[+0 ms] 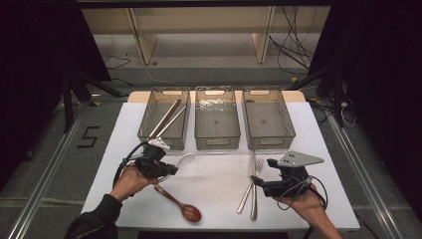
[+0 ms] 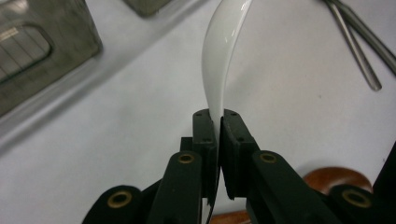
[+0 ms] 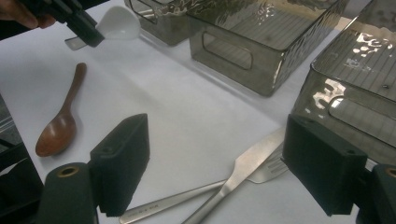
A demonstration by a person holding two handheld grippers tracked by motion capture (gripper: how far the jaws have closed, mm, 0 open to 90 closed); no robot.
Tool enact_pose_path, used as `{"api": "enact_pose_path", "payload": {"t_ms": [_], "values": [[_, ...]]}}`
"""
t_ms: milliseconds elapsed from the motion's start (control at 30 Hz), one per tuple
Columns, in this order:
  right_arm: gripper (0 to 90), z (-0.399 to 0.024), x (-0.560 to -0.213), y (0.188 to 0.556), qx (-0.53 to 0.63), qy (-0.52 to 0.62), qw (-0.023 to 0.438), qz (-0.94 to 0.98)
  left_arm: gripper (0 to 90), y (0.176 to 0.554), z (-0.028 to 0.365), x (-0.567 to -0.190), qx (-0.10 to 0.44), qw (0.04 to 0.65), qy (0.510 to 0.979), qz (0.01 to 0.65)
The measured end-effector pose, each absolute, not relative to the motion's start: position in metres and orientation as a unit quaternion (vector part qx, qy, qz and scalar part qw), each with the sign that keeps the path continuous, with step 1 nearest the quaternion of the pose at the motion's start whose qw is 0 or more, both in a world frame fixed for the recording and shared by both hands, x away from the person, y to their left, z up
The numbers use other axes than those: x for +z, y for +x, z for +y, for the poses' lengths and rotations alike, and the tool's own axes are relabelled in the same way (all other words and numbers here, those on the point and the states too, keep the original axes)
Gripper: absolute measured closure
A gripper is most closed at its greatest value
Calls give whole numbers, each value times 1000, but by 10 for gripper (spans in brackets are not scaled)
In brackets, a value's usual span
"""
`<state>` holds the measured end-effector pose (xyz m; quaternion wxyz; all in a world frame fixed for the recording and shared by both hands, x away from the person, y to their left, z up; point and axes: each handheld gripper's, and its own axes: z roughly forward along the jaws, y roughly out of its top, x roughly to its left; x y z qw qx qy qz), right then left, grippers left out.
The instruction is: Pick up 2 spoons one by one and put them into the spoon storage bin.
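Note:
A white ceramic spoon (image 2: 219,60) is pinched by its handle between the jaws of my left gripper (image 2: 218,122), which is shut on it. In the high view my left gripper (image 1: 170,169) holds the white spoon (image 1: 184,160) just above the table, in front of the left bin (image 1: 149,117). My right gripper (image 3: 222,161) stands open over a metal fork (image 3: 254,163) that lies crossed with another metal utensil. It sits at the front right, my right gripper (image 1: 257,182) beside the metal cutlery (image 1: 253,191).
A brown wooden spoon (image 1: 181,206) lies near the front edge. Three grey bins stand in a row: the left one holds chopsticks (image 1: 166,118), the middle bin (image 1: 217,142) and right bin (image 1: 270,144) hold nothing I can see. The table's front edge is close to both hands.

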<state>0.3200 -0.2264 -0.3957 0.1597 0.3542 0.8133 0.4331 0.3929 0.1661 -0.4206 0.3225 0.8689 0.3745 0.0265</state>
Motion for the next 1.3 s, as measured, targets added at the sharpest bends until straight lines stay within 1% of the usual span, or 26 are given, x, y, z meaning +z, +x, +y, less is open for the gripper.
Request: {"api": "enact_pose_path", "payload": {"t_ms": [100, 400, 867, 1300], "values": [[239, -227, -396, 320, 434, 356, 160, 812, 850, 397, 162, -414, 25, 341, 862, 374], [239, -226, -396, 320, 435, 356, 160, 811, 850, 416, 144, -396, 39, 367, 855, 365], [239, -226, -395, 320, 436, 354, 158, 812, 849, 443, 123, -378, 50, 383, 849, 360], [240, -226, -395, 320, 437, 354, 157, 812, 849, 462, 112, -367, 63, 382, 848, 361]]}}
